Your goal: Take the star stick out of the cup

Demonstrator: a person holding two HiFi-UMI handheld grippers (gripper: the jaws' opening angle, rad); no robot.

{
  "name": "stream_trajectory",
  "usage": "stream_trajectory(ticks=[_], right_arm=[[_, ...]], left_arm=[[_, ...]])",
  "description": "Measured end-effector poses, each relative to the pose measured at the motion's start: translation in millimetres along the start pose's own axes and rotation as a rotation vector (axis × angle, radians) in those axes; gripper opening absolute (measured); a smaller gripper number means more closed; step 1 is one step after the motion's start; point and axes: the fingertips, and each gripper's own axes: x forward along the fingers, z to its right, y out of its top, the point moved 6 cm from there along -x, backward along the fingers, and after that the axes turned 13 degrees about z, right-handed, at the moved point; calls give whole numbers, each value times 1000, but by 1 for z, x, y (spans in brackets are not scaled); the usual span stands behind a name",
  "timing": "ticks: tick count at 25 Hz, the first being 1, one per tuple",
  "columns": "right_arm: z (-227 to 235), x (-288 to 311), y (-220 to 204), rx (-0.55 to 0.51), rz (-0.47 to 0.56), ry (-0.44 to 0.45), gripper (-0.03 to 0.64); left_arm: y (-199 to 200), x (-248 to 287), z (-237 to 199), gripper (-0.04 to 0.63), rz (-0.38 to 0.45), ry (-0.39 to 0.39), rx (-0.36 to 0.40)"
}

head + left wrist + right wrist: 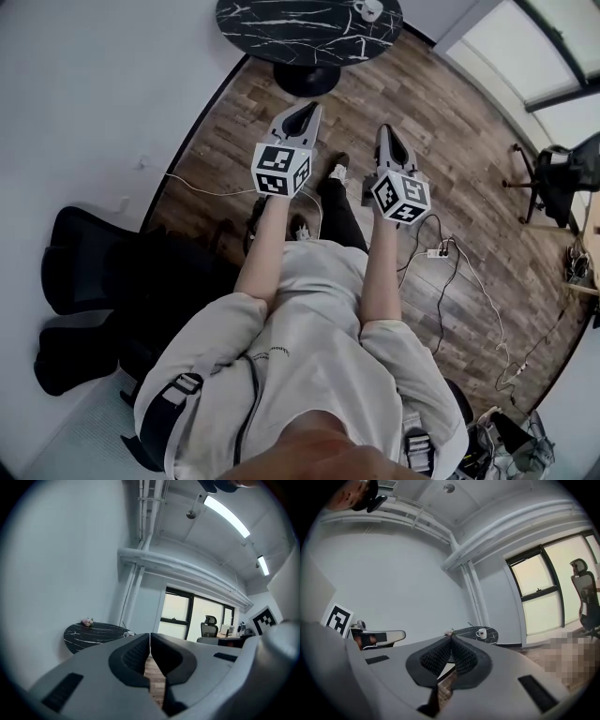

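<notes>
A white cup stands on the round black marble table at the far end of the room, well ahead of both grippers. In the right gripper view the cup is small, and a thin stick slants up near it; no star can be made out. My left gripper is held out at waist height, jaws shut and empty. My right gripper is level beside it, also shut on nothing. In the left gripper view the table carries a small pink object.
A black office chair stands close at my left against the white wall. Cables and a power strip lie on the wooden floor to my right. Another chair stands by a desk at the far right.
</notes>
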Motion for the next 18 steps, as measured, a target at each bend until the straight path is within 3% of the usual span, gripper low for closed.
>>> stream_trajectory(ticks=[6, 18], right_arm=[[15, 38, 22, 1, 97, -30, 35], [14, 117, 3, -51, 4, 26, 35]], left_arm=[[11, 27, -17, 25, -1, -13, 36], [7, 83, -59, 25, -29, -14, 17]])
